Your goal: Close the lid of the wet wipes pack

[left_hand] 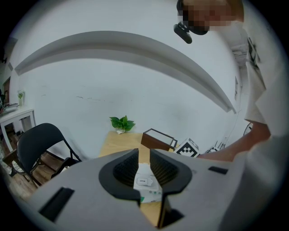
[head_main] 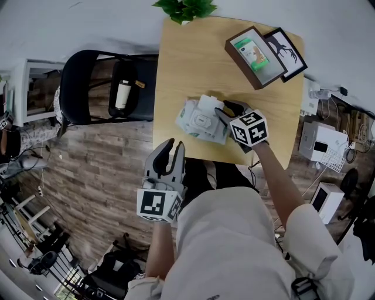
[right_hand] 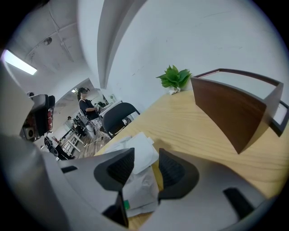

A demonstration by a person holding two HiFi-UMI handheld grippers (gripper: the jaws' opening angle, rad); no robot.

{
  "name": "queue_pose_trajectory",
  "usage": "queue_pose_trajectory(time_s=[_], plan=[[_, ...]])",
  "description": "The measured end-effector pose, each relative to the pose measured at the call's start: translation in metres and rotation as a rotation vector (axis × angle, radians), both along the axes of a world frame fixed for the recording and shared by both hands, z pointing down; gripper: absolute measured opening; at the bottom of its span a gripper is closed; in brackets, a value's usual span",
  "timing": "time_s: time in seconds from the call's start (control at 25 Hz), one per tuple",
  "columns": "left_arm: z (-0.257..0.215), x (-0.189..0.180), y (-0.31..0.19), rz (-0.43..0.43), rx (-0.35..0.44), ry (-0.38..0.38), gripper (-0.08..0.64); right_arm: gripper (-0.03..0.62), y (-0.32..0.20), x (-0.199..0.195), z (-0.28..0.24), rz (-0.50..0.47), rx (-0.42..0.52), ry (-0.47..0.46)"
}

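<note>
"Where's the pack?"
"Middle of the table, lid up. The right gripper, jaws spread, sits at its 3 o'clock, likely to press it down. The left gripper, slightly parted, hangs empty at 7."

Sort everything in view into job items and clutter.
Job: wet wipes pack; its open lid; right tongs, open over the pack; left tongs, open and empty.
Clutter: picture frames; plant; chair; bottle on the chair.
</note>
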State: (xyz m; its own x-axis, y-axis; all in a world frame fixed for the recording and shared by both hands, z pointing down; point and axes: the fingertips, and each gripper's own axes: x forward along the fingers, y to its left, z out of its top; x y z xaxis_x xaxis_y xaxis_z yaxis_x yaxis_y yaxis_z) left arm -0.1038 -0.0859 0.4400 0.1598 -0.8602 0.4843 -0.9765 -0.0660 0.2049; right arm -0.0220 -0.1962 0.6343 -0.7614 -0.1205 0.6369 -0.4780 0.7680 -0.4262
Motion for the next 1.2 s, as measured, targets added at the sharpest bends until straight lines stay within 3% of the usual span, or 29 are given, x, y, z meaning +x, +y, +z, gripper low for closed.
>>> queue_pose_trajectory(time_s=[0.88,1.2], plan=[[-0.011,-0.008,0.004,0.097,0.023,0.0,0.075,0.135,-0.005,0.004,-0.015,0.057,0.086,0.047],[-0.008,-0.021,0.01,0.09,0.006,-0.01,0.074,0.137,-0.01,-0.002,0.004,0.056,0.044,0.068]])
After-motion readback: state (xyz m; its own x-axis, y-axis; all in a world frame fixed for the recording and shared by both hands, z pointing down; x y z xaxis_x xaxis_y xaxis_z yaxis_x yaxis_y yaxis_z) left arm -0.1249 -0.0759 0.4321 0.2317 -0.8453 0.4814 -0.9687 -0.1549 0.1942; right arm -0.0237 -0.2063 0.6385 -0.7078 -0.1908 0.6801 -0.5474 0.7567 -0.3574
